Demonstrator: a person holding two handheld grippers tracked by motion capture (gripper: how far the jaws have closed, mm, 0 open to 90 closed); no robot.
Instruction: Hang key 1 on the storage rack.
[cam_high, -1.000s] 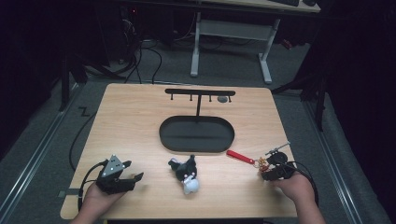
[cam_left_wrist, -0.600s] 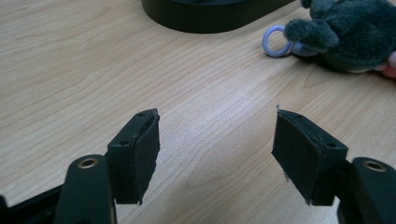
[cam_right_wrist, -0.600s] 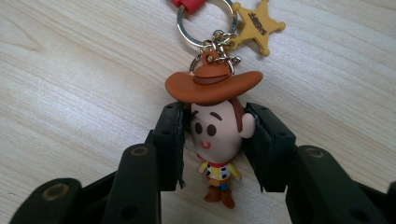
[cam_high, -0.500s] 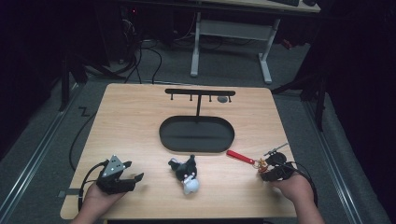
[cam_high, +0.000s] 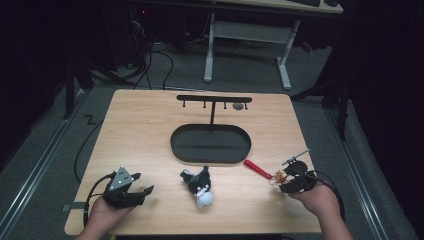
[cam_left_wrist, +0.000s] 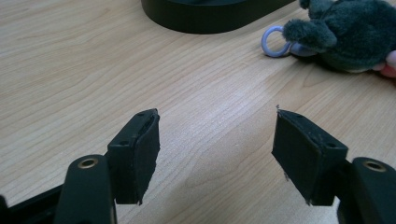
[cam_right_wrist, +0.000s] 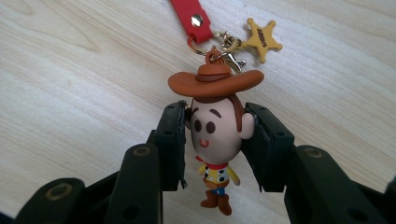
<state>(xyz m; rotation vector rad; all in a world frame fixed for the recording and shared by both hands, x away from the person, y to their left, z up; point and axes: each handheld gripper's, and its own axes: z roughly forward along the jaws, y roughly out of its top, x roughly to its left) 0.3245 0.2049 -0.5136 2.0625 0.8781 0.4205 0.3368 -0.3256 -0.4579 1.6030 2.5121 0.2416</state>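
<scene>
The table (cam_high: 150, 130) carries a black oval stand (cam_high: 210, 144) with a hook bar (cam_high: 214, 99) at its far middle; a dark plush toy (cam_high: 200, 184) with a pale ring (cam_left_wrist: 273, 41) lies just in front of it. Near the right edge, the right gripper (cam_right_wrist: 215, 140) has just been closing and its jaws now press on both sides of the head of a small cowboy keychain (cam_right_wrist: 214, 135), the little body hanging free below the pads. Its red strap (cam_right_wrist: 189, 16) and gold star charm (cam_right_wrist: 262, 38) trail forward over the wood, joined at a metal clasp (cam_right_wrist: 224, 46). The left gripper (cam_left_wrist: 215, 154) rests at the near left corner, jaws wide apart with bare wood between them. The keychain looks light, and the figure probably firm, smooth rubber or plastic, so the rounded head may slip or swivel between flat pads. The strap is limp and will dangle when carried. For hanging it, the strap near the clasp seems the better hold, leaving the loop free for a hook.
</scene>
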